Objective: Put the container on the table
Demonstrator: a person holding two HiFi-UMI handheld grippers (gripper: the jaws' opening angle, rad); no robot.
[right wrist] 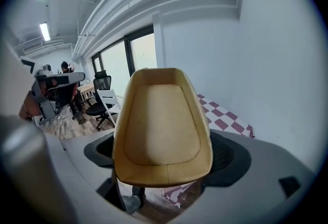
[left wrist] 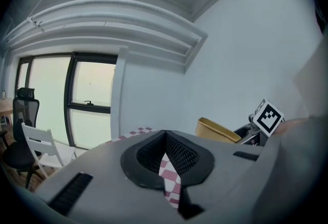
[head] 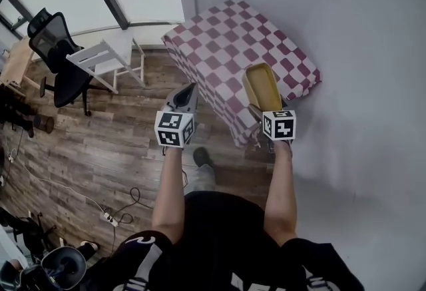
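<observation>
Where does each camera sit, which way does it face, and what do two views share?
Head view: on the person's head, facing down at the floor, the checked table, both forearms, the left gripper and the right gripper.
Left gripper view: on the left gripper, facing along its shut, empty jaws toward a window.
Right gripper view: on the right gripper, facing along jaws clamped on the container.
Shared: head view and left gripper view both show the checked table, the container and the right gripper's marker cube.
</observation>
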